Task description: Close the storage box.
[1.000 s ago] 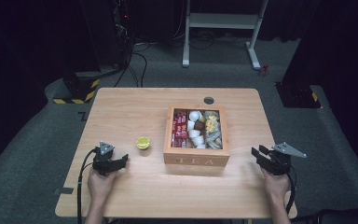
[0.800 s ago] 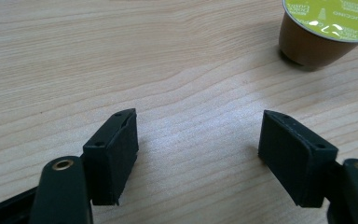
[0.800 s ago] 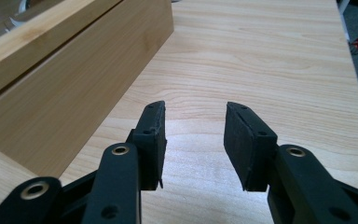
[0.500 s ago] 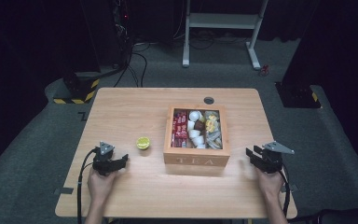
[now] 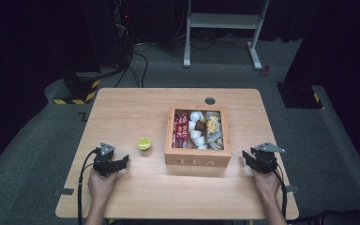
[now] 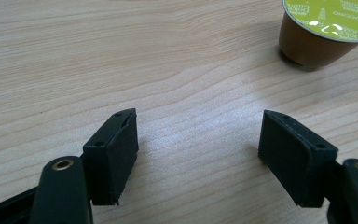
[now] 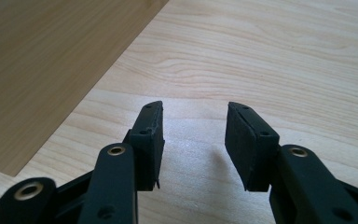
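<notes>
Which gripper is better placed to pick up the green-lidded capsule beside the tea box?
Left, probably. The left gripper sits just short of the capsule, its jaws open and empty. The right gripper is beyond the far side of the tea box, which stands between it and the capsule.

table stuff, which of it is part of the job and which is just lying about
Part of the job:
- capsule with a green lid, just ahead of the open left gripper
- wooden TEA box with sachets and small pots, beside the open right gripper

Just lying about:
- dark round cap in the table
- white stand on the floor
</notes>
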Demonstrator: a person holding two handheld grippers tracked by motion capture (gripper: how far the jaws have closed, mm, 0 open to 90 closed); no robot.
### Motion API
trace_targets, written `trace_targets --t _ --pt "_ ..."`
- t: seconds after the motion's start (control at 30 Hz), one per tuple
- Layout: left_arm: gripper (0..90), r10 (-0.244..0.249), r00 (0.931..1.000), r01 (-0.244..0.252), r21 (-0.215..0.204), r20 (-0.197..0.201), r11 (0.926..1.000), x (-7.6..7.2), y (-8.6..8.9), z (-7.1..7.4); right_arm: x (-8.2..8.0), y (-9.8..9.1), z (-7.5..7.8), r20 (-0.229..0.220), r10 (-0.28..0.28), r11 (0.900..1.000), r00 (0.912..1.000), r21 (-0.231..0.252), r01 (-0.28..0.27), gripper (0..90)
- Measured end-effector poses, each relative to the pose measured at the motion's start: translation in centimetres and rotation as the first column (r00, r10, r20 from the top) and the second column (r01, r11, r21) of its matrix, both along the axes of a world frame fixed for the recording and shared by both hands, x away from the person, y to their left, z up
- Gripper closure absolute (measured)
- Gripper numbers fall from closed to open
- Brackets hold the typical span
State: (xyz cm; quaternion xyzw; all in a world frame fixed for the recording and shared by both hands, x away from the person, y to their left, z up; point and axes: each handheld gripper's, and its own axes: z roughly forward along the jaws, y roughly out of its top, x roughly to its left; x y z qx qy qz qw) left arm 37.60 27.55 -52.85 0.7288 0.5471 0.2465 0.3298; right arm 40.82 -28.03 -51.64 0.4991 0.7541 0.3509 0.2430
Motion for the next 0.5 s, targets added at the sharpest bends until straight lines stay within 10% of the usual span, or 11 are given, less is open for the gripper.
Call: trace_targets --t 0.5 --pt "28.9 0.000 1.0000 0.000 -0.003 0.001 1.0000 0.01 0.02 -0.01 0.33 0.49 -0.57 -0.049 0.000 0.9997 0.9988 -0.023 -0.001 48.7"
